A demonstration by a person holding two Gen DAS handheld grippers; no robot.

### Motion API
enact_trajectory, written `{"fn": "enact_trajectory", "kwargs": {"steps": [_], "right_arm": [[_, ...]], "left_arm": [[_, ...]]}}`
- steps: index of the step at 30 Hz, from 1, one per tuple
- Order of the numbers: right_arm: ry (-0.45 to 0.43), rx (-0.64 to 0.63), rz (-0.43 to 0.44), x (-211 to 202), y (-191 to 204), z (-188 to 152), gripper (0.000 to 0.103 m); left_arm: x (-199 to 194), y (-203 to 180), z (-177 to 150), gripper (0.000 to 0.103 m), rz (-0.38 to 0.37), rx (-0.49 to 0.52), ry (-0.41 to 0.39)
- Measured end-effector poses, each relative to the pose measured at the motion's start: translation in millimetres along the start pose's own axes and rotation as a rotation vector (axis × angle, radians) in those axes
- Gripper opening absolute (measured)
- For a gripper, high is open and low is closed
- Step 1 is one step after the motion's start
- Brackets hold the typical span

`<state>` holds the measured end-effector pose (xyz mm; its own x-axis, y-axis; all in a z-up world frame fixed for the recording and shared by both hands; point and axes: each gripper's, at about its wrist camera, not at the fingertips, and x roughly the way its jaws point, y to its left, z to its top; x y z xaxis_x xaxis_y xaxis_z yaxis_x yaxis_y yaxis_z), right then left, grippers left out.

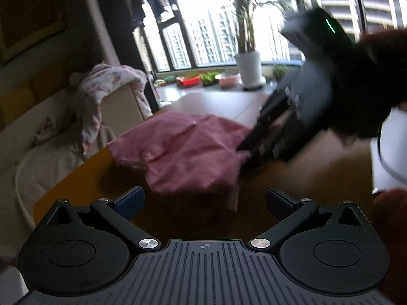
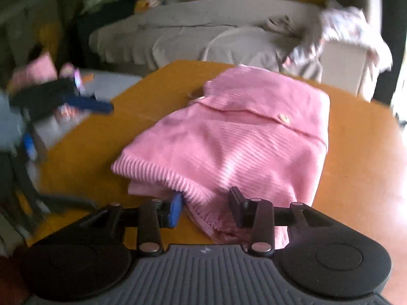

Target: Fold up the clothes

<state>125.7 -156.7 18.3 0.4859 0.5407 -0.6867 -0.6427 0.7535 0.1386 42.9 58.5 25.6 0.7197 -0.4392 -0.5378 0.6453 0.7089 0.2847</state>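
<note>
The pink sweater (image 2: pixel 229 137) lies in a thick bundle on the orange desk (image 2: pixel 356 152), with several layers stacked and a ribbed hem at the near edge. It already looks folded over at least once, though the edges are not lined up.

The right claw (image 2: pixel 206 208) sits low at the near hem. Its two fingers are apart, with the ribbed edge lying between them, and they are not squeezing the cloth. The left claw (image 1: pixel 203 203) is spread wide with nothing in it, held off to the side of the sweater and above the desk.

This could be a fold about to be grabbed, or a fold just let go; the pictures fit both. To do well here, I think the claw should take only the layers it wants, not the whole pile. Knit cloth is soft and stretchy, so a slow, low move keeps it from sliding or bunching. The gold button (image 2: pixel 282 119) on top shows where the front is.

The desk is smooth, so the sweater may slip if pushed. Behind the desk is a pale sofa (image 2: pixel 178 35) with a flowery blanket (image 1: pixel 106 89) over its arm. In the left view, big windows (image 1: pixel 203 38) show tall buildings, and a plant in a white pot (image 1: pixel 249 68) stands by the sill. Both pictures are blurry.
</note>
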Motion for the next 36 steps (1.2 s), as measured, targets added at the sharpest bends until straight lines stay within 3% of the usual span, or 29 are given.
{"fn": "enact_trajectory", "kwargs": {"steps": [5, 8, 10, 11, 13, 15, 17, 18, 19, 21, 23, 25, 28, 31, 34, 35, 36], "right_arm": [[-0.006, 0.064, 0.041, -7, -5, -2, 0.039], [-0.058, -0.104, -0.038, -13, 10, -10, 0.043], [-0.112, -0.283, -0.122, -19, 28, -21, 0.066], [-0.139, -0.372, -0.164, -22, 37, -26, 0.072], [-0.16, -0.508, -0.234, -19, 52, -36, 0.074], [-0.159, -0.56, -0.276, -8, 59, -40, 0.074], [-0.158, -0.573, -0.301, 5, 60, -38, 0.066], [-0.149, -0.556, -0.301, 13, 58, -33, 0.041], [-0.13, -0.492, -0.276, 19, 51, -25, 0.028], [-0.098, -0.275, -0.167, 19, 24, -6, 0.027], [-0.073, -0.086, -0.07, 16, -2, 9, 0.027], [-0.056, 0.021, -0.014, 15, -20, 15, 0.027], [-0.033, 0.097, 0.037, 18, -33, 20, 0.027], [-0.049, 0.049, 0.019, 8, -33, 22, 0.025], [-0.071, -0.019, -0.009, -4, -31, 23, 0.025], [-0.079, -0.041, -0.019, -8, -30, 24, 0.025], [-0.086, -0.064, -0.029, -12, -30, 24, 0.025]], "left_arm": [[37, -6, 3, 0.103, 0.064, 0.119, 0.02], [54, -1, 7, 0.103, 0.118, 0.157, 0.023], [56, 10, 11, 0.103, 0.114, 0.089, 0.021], [55, 17, 13, 0.103, 0.102, 0.03, 0.019], [53, 31, 16, 0.103, 0.072, -0.082, 0.02], [55, 46, 19, 0.103, 0.037, -0.19, 0.023], [56, 56, 22, 0.103, 0.003, -0.263, 0.016], [56, 59, 22, 0.103, -0.012, -0.287, 0.012], [52, 58, 22, 0.103, -0.023, -0.282, 0.006], [46, 57, 21, 0.103, -0.044, -0.272, -0.005], [33, 50, 20, 0.103, -0.053, -0.19, -0.024], [24, 39, 18, 0.103, -0.031, -0.057, -0.026], [28, 21, 16, 0.103, 0.014, 0.134, -0.006], [45, 12, 19, 0.103, 0.047, 0.262, -0.002], [60, 8, 25, 0.103, 0.039, 0.32, -0.029], [65, 7, 27, 0.092, 0.027, 0.332, -0.038], [69, 6, 29, 0.063, 0.015, 0.343, -0.043]]}}
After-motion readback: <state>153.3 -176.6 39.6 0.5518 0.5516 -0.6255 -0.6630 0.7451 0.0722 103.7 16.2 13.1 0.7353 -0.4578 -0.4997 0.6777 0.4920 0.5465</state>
